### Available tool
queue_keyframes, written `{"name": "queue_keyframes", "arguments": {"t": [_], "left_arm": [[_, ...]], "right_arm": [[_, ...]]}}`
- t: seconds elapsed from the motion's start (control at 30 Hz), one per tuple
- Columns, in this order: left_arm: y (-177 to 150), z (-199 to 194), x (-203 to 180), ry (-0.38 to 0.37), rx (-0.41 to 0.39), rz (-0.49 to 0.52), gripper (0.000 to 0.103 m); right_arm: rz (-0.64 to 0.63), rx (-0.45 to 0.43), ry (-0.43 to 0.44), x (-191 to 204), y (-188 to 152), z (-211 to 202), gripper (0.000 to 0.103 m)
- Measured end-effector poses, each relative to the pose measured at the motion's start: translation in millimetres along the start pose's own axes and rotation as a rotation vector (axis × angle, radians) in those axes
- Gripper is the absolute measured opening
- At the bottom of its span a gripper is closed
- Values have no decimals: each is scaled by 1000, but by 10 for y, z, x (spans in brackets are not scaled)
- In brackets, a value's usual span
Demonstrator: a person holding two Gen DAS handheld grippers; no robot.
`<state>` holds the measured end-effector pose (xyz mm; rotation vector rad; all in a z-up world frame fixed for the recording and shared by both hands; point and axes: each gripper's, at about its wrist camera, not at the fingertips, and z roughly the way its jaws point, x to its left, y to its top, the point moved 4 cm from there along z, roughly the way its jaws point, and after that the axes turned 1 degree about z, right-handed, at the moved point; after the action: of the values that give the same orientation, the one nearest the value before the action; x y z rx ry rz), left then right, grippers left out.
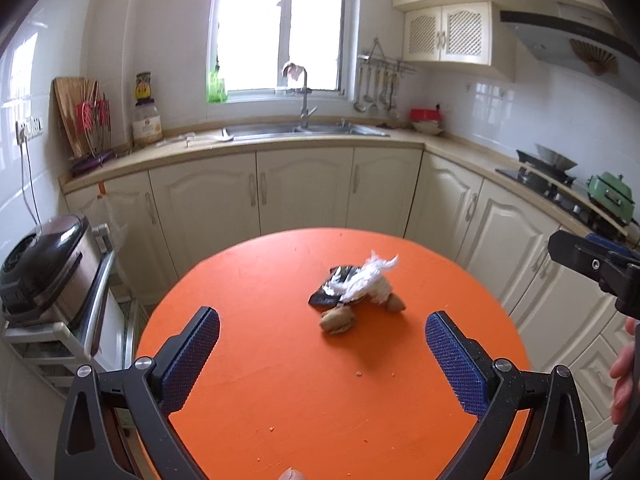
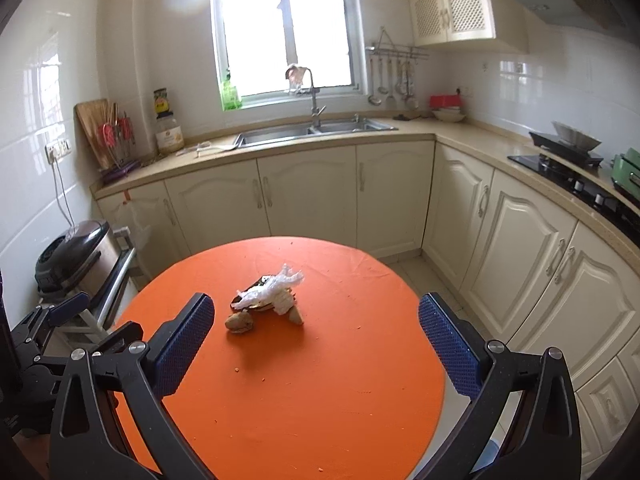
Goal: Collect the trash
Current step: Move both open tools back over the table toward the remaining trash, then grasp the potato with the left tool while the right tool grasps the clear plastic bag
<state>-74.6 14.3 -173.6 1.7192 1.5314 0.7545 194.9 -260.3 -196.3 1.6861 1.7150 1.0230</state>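
Cream kitchen cabinets and a bright window are seen behind a round orange desk (image 1: 260,380), on which the trash is gathered in one small heap near the middle. Over the near edge of that desk two grippers are held, both above the surface and touching nothing: the left gripper (image 1: 322,344) with its blue-padded fingers (image 1: 192,356) spread wide and empty, and the right gripper (image 2: 316,340) spread just as wide and likewise empty. Ahead of both lies the heap, made up of a dark foil wrapper (image 1: 330,286) with crumpled white plastic (image 1: 370,278) lying over it, and two brown nutshell pieces (image 1: 338,320) just beside it on the near side. From the left gripper the heap is found ahead and slightly right of centre; from the right gripper it is found ahead and left of centre. Neither is judged clearly nearer. The heap's long axis is judged to run slantwise across the fingers' line of approach. A few crumbs (image 2: 237,369) are scattered nearer the grippers
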Motion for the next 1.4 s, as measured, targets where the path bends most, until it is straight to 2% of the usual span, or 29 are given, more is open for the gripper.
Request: {"name": "queue_keyframes", "arguments": {"t": [0.3, 0.63, 0.73, 0.77, 0.8, 1.0, 1.07, 1.1, 1.13, 1.17, 1.23, 1.27, 1.3, 1.33, 1.4], "left_arm": [[185, 960, -177, -14, 156, 5, 102], [694, 2616, -206, -32, 326, -28, 98], [790, 3008, -146, -24, 357, -35, 91], [778, 3090, -127, -26, 368, -40, 84], [790, 3189, -117, -31, 382, -49, 81], [993, 3471, -119, -49, 355, -50, 72], [1027, 3530, -108, -55, 349, -54, 70], [1050, 3565, -107, -63, 345, -59, 66], [1060, 3593, -129, -72, 343, -62, 64], [1102, 3653, -128, -77, 343, -59, 58], [1138, 3711, -134, -98, 344, -60, 47], [1158, 3744, -157, -118, 348, -65, 39], [1124, 3709, -178, -128, 347, -64, 34], [1137, 3728, -182, -122, 344, -56, 34], [1084, 3695, -172, -118, 339, -53, 34]], "right_arm": [[-4, 130, 13, -23, -155, 775, 103], [26, 227, 45, -162, -241, 1498, 103], [36, 252, 69, -122, -226, 1727, 103], [39, 258, 84, -101, -217, 1796, 103], [41, 264, 100, -72, -206, 1872, 103], [44, 328, 174, 189, -184, 2378, 102], [51, 346, 188, 243, -193, 2506, 97], [53, 357, 195, 270, -205, 2572, 90], [56, 367, 200, 293, -217, 2628, 79], [53, 378, 207, 320, -233, 2674, 72], [39, 387, 217, 365, -261, 2695, 47], [30, 377, 210, 379, -264, 2674, 42], [25, 365, 212, 373, -266, 2634, 30], [40, 359, 235, 360, -271, 2589, 24], [50, 332, 241, 304, -262, 2470, 23]]}}
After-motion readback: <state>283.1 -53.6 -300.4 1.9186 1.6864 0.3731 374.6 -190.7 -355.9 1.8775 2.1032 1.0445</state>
